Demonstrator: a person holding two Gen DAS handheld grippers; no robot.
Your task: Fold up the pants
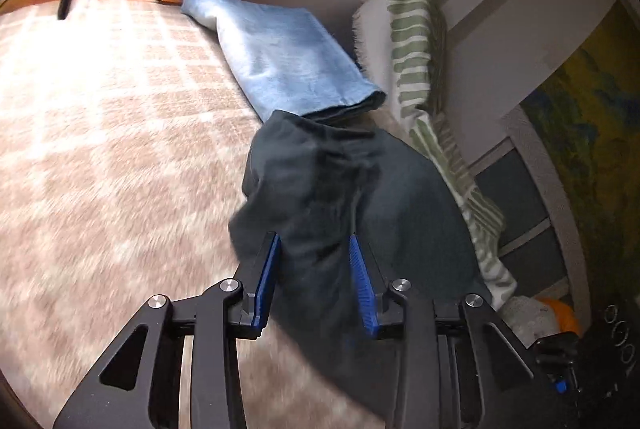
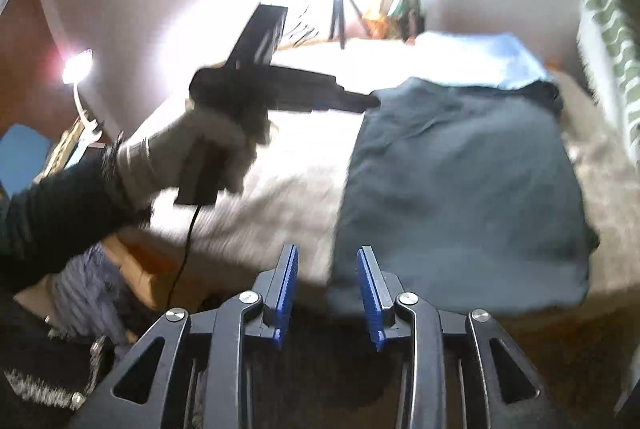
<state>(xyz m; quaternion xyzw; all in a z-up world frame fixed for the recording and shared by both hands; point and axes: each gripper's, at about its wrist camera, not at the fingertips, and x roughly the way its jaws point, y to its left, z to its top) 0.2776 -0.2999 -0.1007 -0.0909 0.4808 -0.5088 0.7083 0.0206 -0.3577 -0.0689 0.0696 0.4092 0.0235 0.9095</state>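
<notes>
While both tongs gape, dark pants lie between left tongs.

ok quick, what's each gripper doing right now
Left gripper: open, dark pants between its fingers, grip not visible.
Right gripper: open, holding nothing.

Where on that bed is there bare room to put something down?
The checked blanket lies bare left of the dark pants and the folded blue jeans. The right side is crowded: pants and jeans run up against the striped pillow.
</notes>
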